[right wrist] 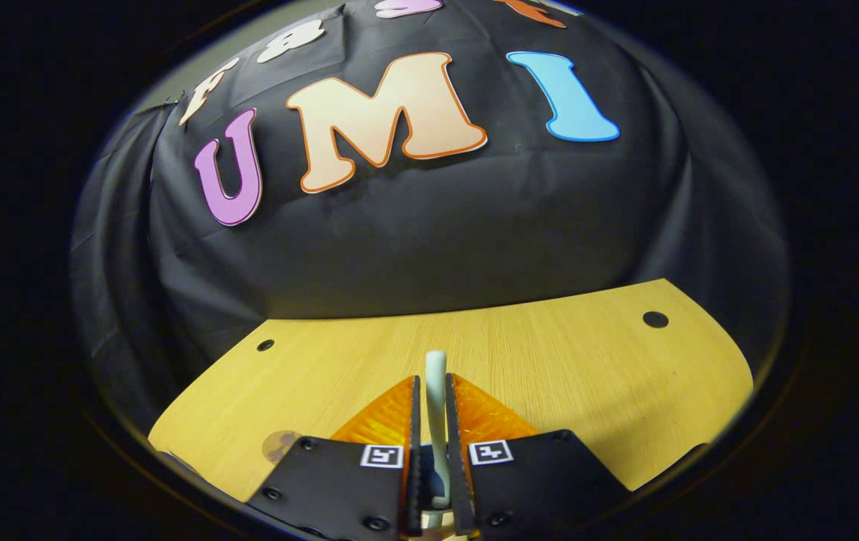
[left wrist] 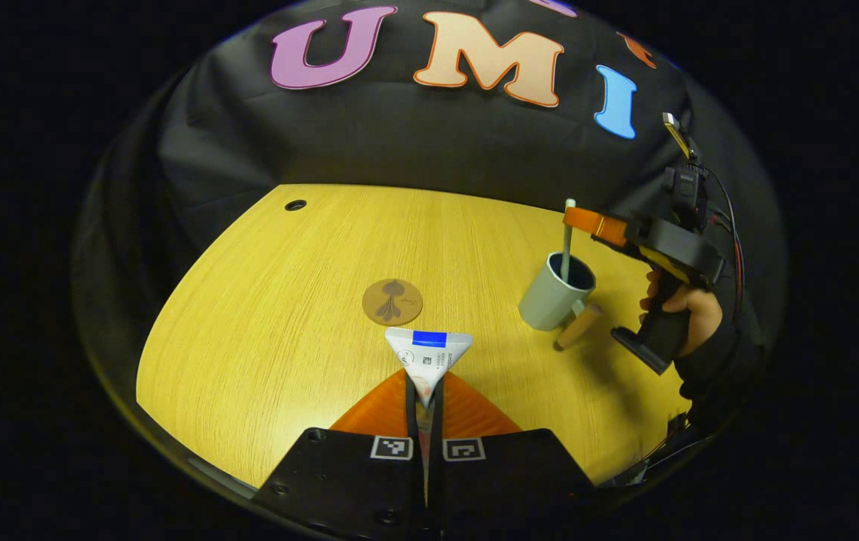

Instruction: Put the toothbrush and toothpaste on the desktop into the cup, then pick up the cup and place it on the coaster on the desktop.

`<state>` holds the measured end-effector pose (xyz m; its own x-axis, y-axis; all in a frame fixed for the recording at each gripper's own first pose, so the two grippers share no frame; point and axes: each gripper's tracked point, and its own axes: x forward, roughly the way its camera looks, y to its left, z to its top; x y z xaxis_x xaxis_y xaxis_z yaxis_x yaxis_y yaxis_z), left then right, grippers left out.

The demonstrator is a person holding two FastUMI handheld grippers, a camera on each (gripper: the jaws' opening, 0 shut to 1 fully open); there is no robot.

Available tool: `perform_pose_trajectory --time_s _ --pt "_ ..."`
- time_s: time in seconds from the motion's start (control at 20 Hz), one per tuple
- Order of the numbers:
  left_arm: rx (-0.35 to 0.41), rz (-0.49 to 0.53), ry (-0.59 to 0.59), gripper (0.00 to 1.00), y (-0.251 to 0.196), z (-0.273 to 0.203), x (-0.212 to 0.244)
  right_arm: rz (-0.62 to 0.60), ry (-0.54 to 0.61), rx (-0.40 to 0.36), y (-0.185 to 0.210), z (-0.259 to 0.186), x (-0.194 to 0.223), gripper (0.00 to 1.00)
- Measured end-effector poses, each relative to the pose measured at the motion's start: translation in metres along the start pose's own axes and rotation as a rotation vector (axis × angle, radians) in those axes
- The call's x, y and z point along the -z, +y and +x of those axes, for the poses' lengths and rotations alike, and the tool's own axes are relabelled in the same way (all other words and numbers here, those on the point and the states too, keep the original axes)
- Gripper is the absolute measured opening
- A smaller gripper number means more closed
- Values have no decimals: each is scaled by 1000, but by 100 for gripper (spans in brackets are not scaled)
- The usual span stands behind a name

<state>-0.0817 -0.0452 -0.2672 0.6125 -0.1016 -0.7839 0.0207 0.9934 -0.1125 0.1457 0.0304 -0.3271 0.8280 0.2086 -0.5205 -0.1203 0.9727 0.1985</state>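
Note:
My left gripper [left wrist: 427, 385] is shut on the white toothpaste tube [left wrist: 429, 352], whose flat blue-banded end sticks forward above the table. The round brown coaster [left wrist: 392, 301] lies just beyond it. To the right stands the grey-green cup [left wrist: 551, 299] with a wooden handle [left wrist: 578, 325]. The pale toothbrush [left wrist: 567, 244] stands upright in the cup, with the right gripper [left wrist: 578, 219] closed around its upper part. In the right gripper view the toothbrush [right wrist: 437, 398] rises between my right gripper's [right wrist: 433, 391] fingers, and the coaster's edge [right wrist: 279, 445] shows low on the left.
The yellow wooden desktop [left wrist: 286, 315] has small dark holes near its far corners [left wrist: 295, 204] [right wrist: 654, 319]. A hand [left wrist: 688, 308] holds the right gripper's grip at the table's right side. The black cloth wall stands close behind the table.

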Motion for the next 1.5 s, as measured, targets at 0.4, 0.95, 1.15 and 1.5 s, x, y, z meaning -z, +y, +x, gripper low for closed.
perform_pose_trajectory --time_s 0.4,0.95,1.15,1.5 --pt "84 42 -50 0 -34 20 -33 -29 52 0 -32 -78 37 99" --pt "279 80 -221 0 -117 49 -101 41 154 129 -101 -169 91 99" --pt "307 75 -299 0 -139 63 -126 44 159 140 -108 -185 94 98" --pt "314 81 -406 0 -164 86 -159 30 176 147 -117 -202 99 99"
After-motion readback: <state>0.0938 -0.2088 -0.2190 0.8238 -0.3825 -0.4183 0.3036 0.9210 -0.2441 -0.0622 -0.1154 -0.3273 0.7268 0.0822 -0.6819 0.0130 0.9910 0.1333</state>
